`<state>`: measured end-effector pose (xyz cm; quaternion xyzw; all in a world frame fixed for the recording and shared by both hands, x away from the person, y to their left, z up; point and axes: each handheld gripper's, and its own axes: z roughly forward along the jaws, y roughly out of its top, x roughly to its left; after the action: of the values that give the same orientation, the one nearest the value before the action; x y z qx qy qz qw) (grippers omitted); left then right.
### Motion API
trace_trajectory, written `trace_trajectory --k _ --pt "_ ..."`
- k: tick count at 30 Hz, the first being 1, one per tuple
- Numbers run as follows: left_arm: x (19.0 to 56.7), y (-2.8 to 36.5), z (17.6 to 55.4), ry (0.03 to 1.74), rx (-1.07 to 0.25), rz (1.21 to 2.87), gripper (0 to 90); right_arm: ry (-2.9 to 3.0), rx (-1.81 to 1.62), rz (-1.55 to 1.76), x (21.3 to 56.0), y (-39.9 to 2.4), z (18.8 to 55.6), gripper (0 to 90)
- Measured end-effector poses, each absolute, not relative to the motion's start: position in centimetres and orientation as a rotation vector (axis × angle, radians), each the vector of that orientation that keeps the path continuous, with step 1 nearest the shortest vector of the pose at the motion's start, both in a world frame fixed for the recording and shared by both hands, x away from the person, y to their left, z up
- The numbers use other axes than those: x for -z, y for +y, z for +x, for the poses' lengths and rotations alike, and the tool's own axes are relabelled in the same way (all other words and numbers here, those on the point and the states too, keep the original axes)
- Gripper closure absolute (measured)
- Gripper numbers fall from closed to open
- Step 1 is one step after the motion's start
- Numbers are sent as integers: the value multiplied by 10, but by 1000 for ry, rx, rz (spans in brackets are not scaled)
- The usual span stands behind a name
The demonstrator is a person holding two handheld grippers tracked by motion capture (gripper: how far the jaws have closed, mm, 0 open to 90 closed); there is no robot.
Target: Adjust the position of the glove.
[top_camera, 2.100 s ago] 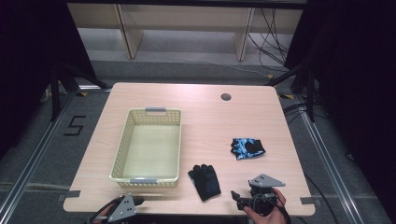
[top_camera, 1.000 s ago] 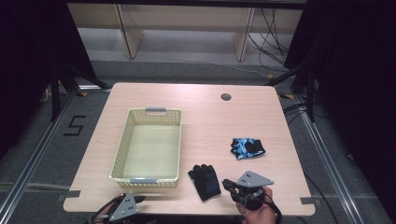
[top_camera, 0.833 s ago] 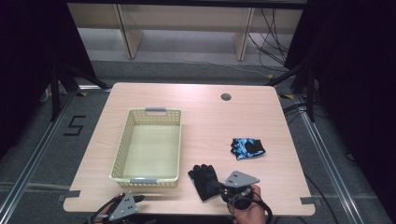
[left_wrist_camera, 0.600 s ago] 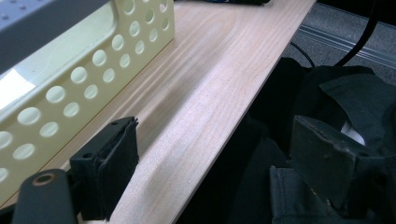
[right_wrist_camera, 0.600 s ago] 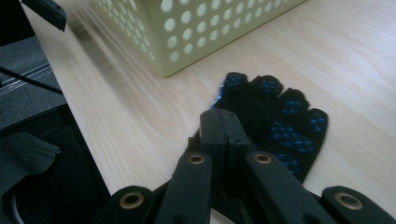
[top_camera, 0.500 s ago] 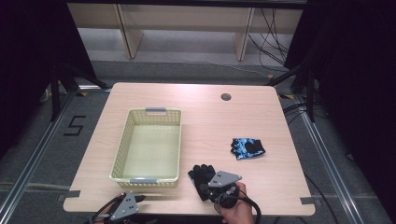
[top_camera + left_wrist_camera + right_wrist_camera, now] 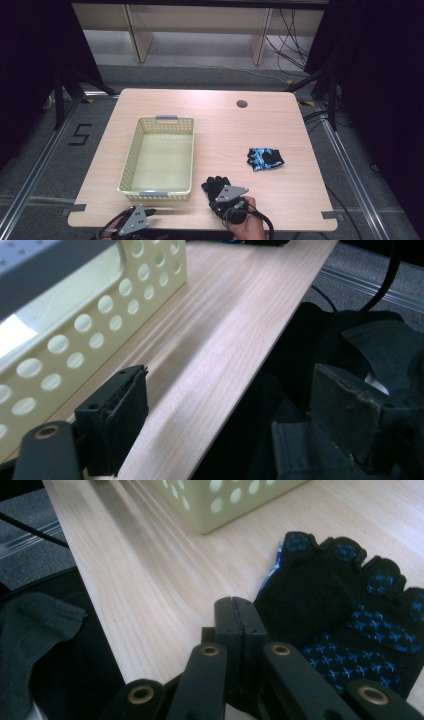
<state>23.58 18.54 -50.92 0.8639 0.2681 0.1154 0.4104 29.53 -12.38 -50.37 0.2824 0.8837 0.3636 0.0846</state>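
Right gripper (image 7: 218, 196) has slid from 5 o'clock toward the black glove (image 7: 345, 620) at 6 o'clock on the counter (image 7: 220, 125), jaws together at the cuff edge, probably pinching it; left gripper (image 7: 227, 425) waits, jaws apart.

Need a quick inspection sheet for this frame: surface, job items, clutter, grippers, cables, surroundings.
Surface: light wood table, round grommet hole near the far edge.
Job's things: empty yellow basket left of centre; black glove at the near edge by the basket; blue-patterned glove farther right, apart.
Clutter: nothing seen.
Grippers: right gripper jaws together at the black glove's edge, pinch not confirmable; left gripper open, at the table's near edge.
Cables: loose cables on the floor beyond the table.
Surroundings: dark curtains, floor rails, floor marking "5".
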Motion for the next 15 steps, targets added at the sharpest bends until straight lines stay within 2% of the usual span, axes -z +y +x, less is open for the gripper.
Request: trace_trajectory --k 2,15 --pt "510 185 236 676 -258 2170 155 2645 -1080 839 505 -125 296 900" --pt "509 186 236 653 -285 2204 155 2622 -1066 941 506 -152 289 900"
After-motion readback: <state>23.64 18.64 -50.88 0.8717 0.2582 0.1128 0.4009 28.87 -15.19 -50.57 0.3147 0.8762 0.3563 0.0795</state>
